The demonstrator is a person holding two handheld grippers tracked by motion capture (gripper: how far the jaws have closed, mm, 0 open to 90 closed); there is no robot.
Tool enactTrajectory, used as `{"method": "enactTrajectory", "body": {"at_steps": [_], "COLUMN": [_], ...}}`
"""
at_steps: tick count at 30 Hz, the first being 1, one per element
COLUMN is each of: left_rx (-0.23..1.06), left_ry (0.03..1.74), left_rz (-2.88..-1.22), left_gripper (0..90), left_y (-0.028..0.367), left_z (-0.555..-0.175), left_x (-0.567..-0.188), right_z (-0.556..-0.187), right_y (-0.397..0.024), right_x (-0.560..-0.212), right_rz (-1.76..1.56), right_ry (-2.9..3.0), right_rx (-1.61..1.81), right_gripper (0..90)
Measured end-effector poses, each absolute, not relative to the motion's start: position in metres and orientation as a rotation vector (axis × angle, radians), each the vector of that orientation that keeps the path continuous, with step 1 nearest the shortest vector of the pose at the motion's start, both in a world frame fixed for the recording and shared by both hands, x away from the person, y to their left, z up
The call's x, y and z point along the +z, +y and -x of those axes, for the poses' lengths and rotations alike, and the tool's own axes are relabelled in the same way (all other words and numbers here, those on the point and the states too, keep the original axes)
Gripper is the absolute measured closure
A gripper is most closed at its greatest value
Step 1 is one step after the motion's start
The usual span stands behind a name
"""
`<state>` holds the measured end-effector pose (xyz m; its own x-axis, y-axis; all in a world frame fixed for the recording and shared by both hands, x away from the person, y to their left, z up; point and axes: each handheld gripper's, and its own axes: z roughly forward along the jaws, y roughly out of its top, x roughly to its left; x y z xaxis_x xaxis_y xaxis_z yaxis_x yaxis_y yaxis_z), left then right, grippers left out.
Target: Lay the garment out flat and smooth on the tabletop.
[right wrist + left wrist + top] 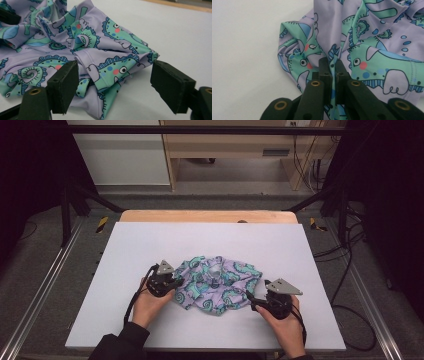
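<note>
A crumpled lilac garment (pixel 216 284) printed with green and blue sea creatures lies in the middle of the white table (pixel 150 245). My left gripper (pixel 172 284) is at its left edge, shut on a pinched fold of the cloth (pixel 333 62). My right gripper (pixel 251 301) sits at the garment's right front corner. Its jaws stand wide apart around a bunched corner of the fabric (pixel 112 72); the left pad (pixel 65 85) touches the cloth, while the right pad (pixel 170 85) stands clear of it.
A wooden strip (pixel 207 216) runs along the table's far edge. Metal frame rails (pixel 45 285) flank the table, and cables (pixel 350 270) lie on the floor at the right. Bare white tabletop surrounds the garment.
</note>
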<state>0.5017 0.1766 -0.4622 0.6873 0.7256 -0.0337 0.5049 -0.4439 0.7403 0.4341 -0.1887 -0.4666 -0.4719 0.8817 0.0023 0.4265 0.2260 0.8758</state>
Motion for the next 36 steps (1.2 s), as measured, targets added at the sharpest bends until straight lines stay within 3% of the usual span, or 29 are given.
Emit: {"method": "enactTrajectory", "body": {"at_steps": [2, 10, 11, 17, 27, 36], "left_rx": [0.367, 0.358, 0.354, 0.347, 0.389, 0.411], "left_ry": [0.943, 0.945, 0.949, 0.951, 0.957, 0.941], "left_rz": [-2.134, -2.126, -2.118, -2.094, -2.045, -2.041], "left_gripper": [87.8, 87.8, 87.8, 88.0, 88.3, 88.3], "left_y": [0.177, 0.178, 0.178, 0.181, 0.188, 0.179], "left_z": [-0.502, -0.502, -0.502, -0.501, -0.512, -0.522], "left_x": [-0.462, -0.46, -0.46, -0.455, -0.417, -0.384], "right_z": [-0.436, -0.462, -0.467, -0.465, -0.437, -0.424], "right_y": [-0.187, -0.188, -0.188, -0.188, -0.209, -0.232], "right_x": [-0.467, -0.473, -0.476, -0.476, -0.46, -0.472], "right_rz": [-1.213, -1.403, -1.43, -1.42, -1.326, -1.345], "right_ry": [2.008, 2.034, 2.025, 2.055, 2.157, 2.23], "right_rx": [1.174, 1.204, 1.187, 1.164, 1.024, 0.965], "right_gripper": [24.0, 43.1, 53.5, 89.5, 90.0, 90.0]}}
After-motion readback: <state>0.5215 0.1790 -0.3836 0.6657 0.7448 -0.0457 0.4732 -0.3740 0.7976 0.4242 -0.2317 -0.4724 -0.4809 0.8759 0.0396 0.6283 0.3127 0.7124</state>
